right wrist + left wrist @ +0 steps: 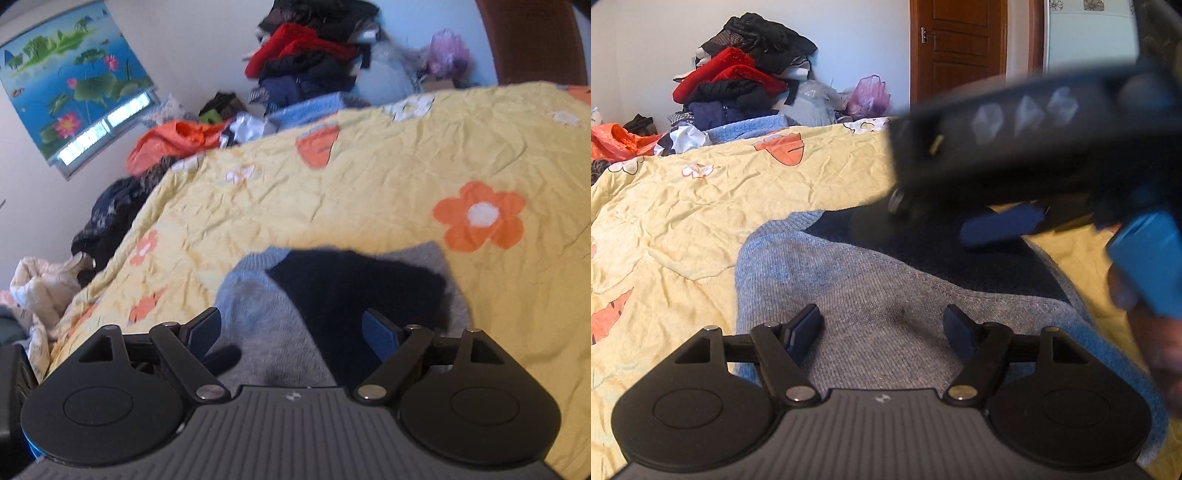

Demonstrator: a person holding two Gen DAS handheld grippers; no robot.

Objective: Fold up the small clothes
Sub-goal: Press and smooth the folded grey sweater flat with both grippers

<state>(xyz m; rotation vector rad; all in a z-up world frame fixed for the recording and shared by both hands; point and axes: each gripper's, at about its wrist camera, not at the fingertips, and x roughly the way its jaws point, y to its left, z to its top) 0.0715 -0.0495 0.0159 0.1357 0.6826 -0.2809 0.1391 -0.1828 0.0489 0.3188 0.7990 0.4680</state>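
Grey-blue knitted garment [871, 295] lies folded, dark navy lining showing.

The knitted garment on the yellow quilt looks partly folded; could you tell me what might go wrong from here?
1. Both grippers are open, the left gripper and right gripper, so the grey-blue knitted garment is held by nothing and its fold may spring back.
2. The yellow quilt is wrinkled, so edges may lie unevenly.
3. The grippers work very close together and could collide.

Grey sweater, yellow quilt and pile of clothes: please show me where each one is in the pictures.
grey sweater [882, 295]: left wrist view, on its grey knit middle.
yellow quilt [369, 192]: right wrist view, on a bare wrinkled part.
pile of clothes [738, 74]: left wrist view, on the red garment in it.
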